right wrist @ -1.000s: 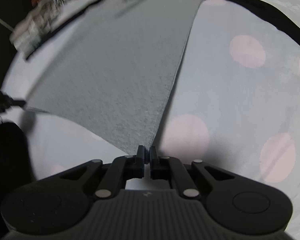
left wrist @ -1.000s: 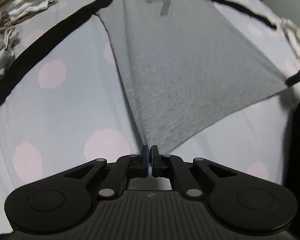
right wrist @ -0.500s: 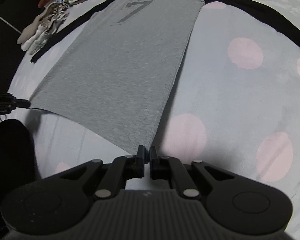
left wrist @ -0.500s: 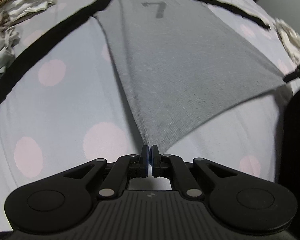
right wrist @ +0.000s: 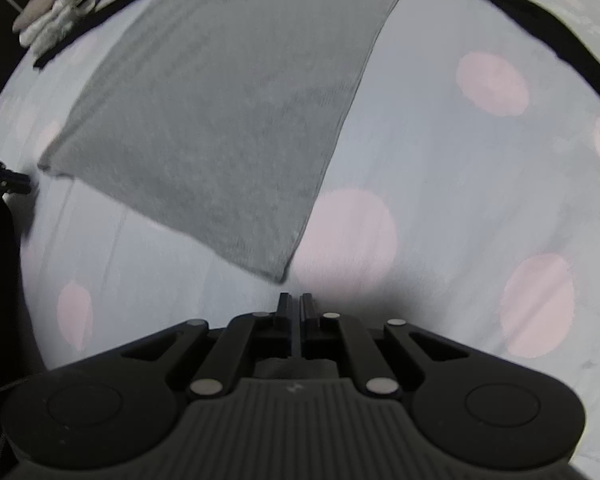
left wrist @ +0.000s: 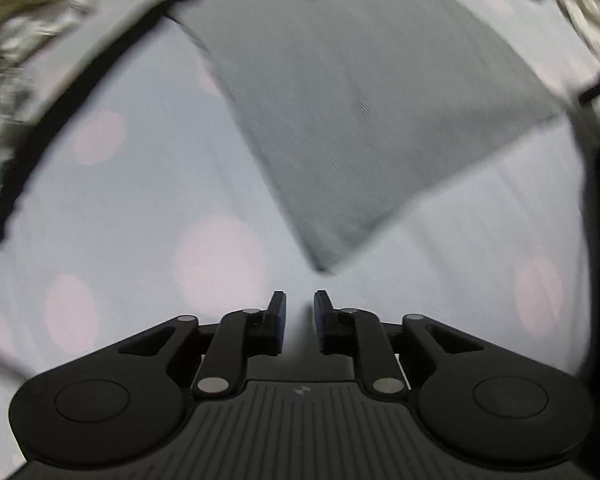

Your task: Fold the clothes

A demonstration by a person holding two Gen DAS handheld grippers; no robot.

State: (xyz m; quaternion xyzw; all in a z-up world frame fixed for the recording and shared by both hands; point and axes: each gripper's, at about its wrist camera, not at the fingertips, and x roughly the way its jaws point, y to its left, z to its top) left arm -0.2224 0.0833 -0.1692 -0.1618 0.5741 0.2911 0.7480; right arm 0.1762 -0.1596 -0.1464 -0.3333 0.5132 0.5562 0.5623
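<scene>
Left wrist view is showing the left gripper (left wrist: 300, 304) with its jaws opening and nothing between them; the hem corner of the grey raglan shirt (left wrist: 364, 120) is lying just beyond its fingertips on the polka-dot bedsheet (left wrist: 148, 208), though blur is softening that edge. In the right wrist view the right gripper (right wrist: 294, 306) is pinched nearly closed, and the shirt's other hem corner appears to be lying free just ahead of it, at lower centre. The shirt is spreading flat toward the top of both frames, black sleeves (right wrist: 532, 16) outstretched. Doing this well probably means checking that the hem is lying straight before regrasping for a fold.
</scene>
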